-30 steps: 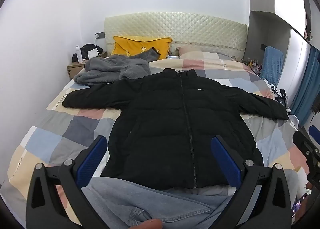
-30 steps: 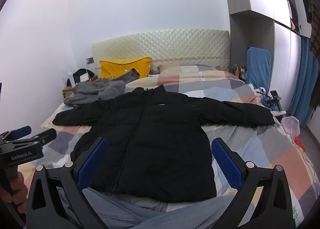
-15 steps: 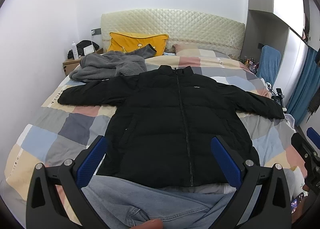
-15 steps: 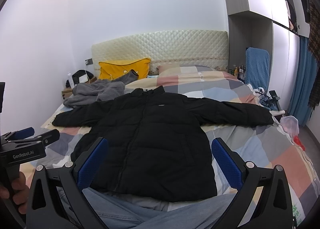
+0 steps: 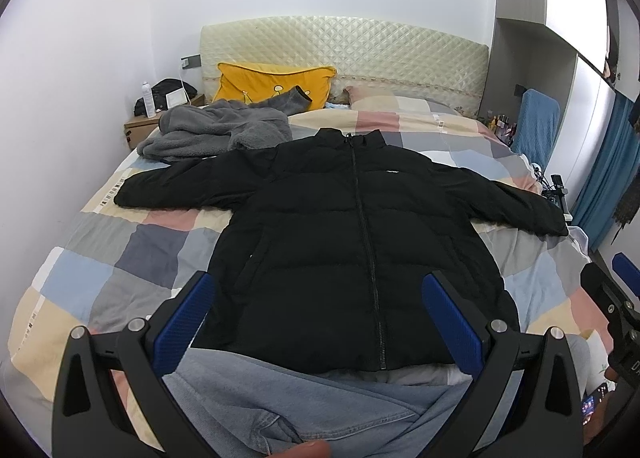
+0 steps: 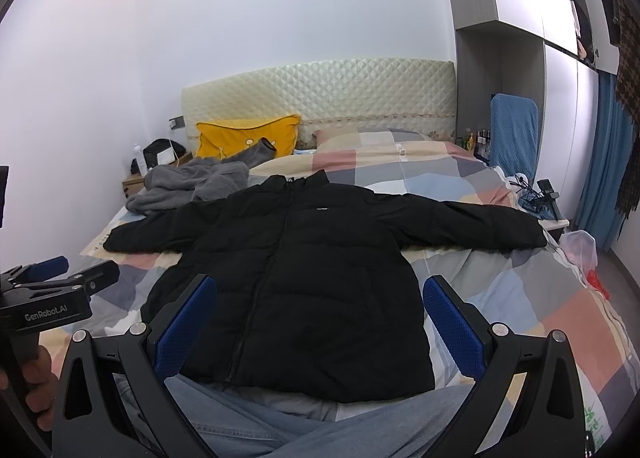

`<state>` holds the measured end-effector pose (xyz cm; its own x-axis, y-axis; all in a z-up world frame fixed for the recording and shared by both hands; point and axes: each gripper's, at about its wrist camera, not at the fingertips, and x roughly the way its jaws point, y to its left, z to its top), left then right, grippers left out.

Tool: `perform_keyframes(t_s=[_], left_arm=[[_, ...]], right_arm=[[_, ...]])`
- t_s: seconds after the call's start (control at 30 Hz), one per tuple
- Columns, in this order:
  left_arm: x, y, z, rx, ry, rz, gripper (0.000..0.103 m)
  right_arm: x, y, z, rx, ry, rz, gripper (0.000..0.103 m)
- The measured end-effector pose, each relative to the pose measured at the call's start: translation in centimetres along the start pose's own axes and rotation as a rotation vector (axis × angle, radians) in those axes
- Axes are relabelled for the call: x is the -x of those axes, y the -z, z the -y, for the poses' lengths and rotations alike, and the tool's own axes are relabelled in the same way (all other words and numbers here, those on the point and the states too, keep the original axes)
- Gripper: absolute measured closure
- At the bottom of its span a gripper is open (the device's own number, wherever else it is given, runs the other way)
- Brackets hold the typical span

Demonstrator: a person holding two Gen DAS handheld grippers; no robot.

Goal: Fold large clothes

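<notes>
- Black puffer jacket (image 5: 360, 242) lying face up and zipped on the checked bed cover (image 5: 132, 254), collar pointing to the far headboard (image 5: 344, 46), hem (image 5: 328, 358) sitting nearest, just past the denim-clad legs (image 5: 288, 410).
- Running near-to-far along the zip as its long axis; sleeves stretching straight out crosswise, left cuff (image 5: 128, 194) reaching toward the left bed edge, right cuff (image 5: 556, 222) reaching the right edge.
- Lying dead ahead of both tongs, neither touching the cloth.
- Left tongs (image 5: 316, 318) hovering spread wide over the near hem, gripping nothing, zip line falling a little right of their middle, so sitting closer to the left sleeve side.
- Right tongs (image 6: 320, 318) hovering spread wide too, empty, zip falling left of their middle, so standing nearer the right sleeve (image 6: 472, 226).
- Judging from this layout: likely needing each sleeve brought inward across the chest first, left tongs reaching far-left for the left cuff, right tongs reaching far-right for the right cuff; both cuffs lying well apart from the tongs, the right one looking the longer reach.
- Gray fleece garment (image 5: 216, 134) lying heaped far-left, its edge coming just beside the left shoulder, possibly touching it — hard to tell.
- Yellow pillow (image 5: 272, 86) leaning at the headboard behind the fleece, well apart from the jacket.
</notes>
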<state>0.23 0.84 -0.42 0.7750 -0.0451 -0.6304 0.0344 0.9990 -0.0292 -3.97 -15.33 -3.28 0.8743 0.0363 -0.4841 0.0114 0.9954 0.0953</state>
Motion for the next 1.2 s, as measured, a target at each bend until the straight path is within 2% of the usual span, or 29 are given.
perform_keyframes(t_s=[0.27, 0.43, 0.67, 1.1, 1.2], left_arm=[[0.08, 0.28, 0.02, 0.002, 0.026, 0.007, 0.0], [0.1, 0.35, 0.38, -0.002, 0.016, 0.006, 0.0], [-0.22, 0.57, 0.16, 0.02, 0.026, -0.023, 0.0], [0.05, 0.48, -0.35, 0.014, 0.04, 0.007, 0.0], [-0.16, 0.35, -0.29, 0.01, 0.067, -0.004, 0.0]], right_arm=[[-0.11, 0.1, 0.1, -0.01, 0.005, -0.01, 0.0], [-0.11, 0.17, 0.02, 0.0, 0.005, -0.015, 0.0], [-0.34, 0.12, -0.08, -0.014, -0.013, -0.011, 0.0], [-0.34, -0.17, -0.51, -0.021, -0.027, 0.004, 0.0], [-0.52, -0.07, -0.69, -0.013, -0.029, -0.004, 0.0]])
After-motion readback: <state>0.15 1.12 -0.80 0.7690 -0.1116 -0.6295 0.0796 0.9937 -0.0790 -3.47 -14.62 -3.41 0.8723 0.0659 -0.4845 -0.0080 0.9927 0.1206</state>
